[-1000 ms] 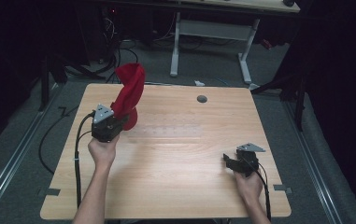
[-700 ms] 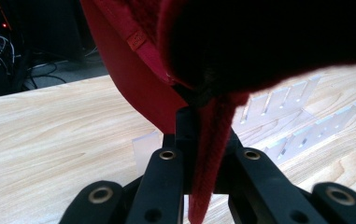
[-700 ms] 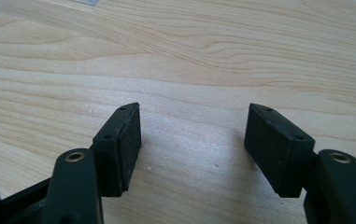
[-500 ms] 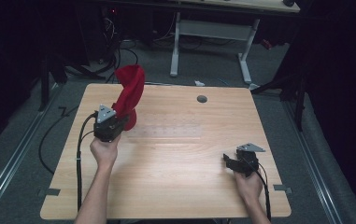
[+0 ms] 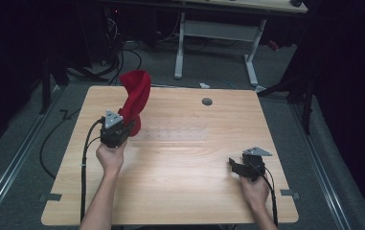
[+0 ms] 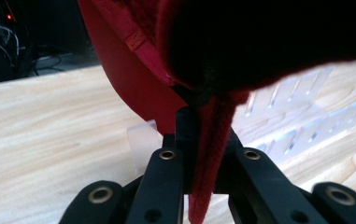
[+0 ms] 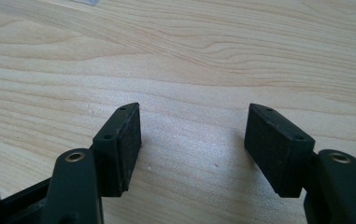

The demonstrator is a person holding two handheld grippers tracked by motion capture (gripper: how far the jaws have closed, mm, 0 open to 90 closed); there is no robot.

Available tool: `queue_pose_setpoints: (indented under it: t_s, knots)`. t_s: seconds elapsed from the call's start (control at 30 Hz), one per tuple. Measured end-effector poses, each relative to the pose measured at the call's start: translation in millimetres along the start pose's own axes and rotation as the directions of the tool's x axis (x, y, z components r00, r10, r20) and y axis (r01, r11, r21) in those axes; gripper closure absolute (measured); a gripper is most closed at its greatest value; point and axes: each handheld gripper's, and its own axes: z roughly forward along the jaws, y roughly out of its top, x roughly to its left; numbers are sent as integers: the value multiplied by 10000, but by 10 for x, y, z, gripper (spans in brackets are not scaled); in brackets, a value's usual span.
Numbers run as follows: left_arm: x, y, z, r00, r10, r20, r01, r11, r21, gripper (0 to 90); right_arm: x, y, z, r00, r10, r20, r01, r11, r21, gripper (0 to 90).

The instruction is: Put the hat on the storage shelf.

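Hardly anything has shifted over the last second: the left gripper (image 5: 125, 128) has drifted only slightly with its load, and the right one sits where it was. The left gripper's jaws are clamped on a fold of the red cloth (image 5: 135, 98), which rises from the grip in a tall, loose column over the far left part of the wooden table (image 5: 180, 191). In the left gripper view the cloth (image 6: 133, 84) hangs close in front of the camera, a narrow strip of it pinched between the black jaws and trailing down. Just behind it a clear plastic sheet (image 6: 302, 107) lies flat on the wood. The right gripper (image 5: 237, 165) rests low near the table's near right corner; its jaws stand apart with bare wood between them (image 7: 192, 140). A small grey round spot (image 5: 207, 101) sits near the far edge.
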Motion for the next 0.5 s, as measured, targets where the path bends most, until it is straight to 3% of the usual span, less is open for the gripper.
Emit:
queue_pose_setpoints:
  t_s: [0.5]
  knots:
    - [91, -99, -58, 9987, -500, 26, 500, 9988, -1, 843, 0, 0, 0, 10000, -1, -1, 1, 10000, -3, 367]
